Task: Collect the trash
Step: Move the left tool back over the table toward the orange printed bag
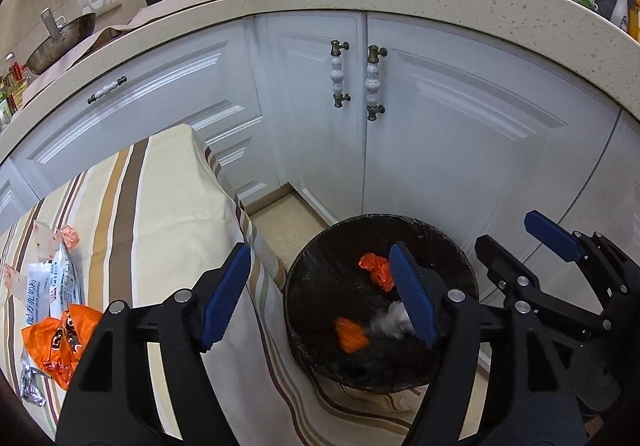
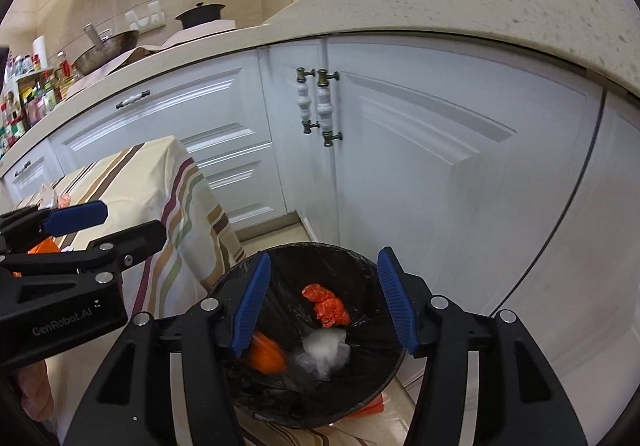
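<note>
Beside the striped, cloth-draped table point(image 1: 168, 198), a round bin point(image 1: 304, 286) lined with glossy black film is seen, crumpled orange wrappers point(image 2: 326, 306) and a blurred whitish wad point(image 2: 326, 356), possibly thin plastic, lying inside. More wrappers point(image 1: 56, 346) are left on the cloth. Both the left gripper point(image 1: 318, 296) and the right gripper point(image 2: 322, 304) are spread and empty. Light scraps could be snagged on the ribbed blue pads point(image 2: 394, 298) and dragged out.

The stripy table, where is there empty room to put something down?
The striped tablecloth is bare over its far end and the corner nearest the black bin. It is crowded at the near left edge, where the orange wrapper, white packets and foil scrap lie bunched.
</note>
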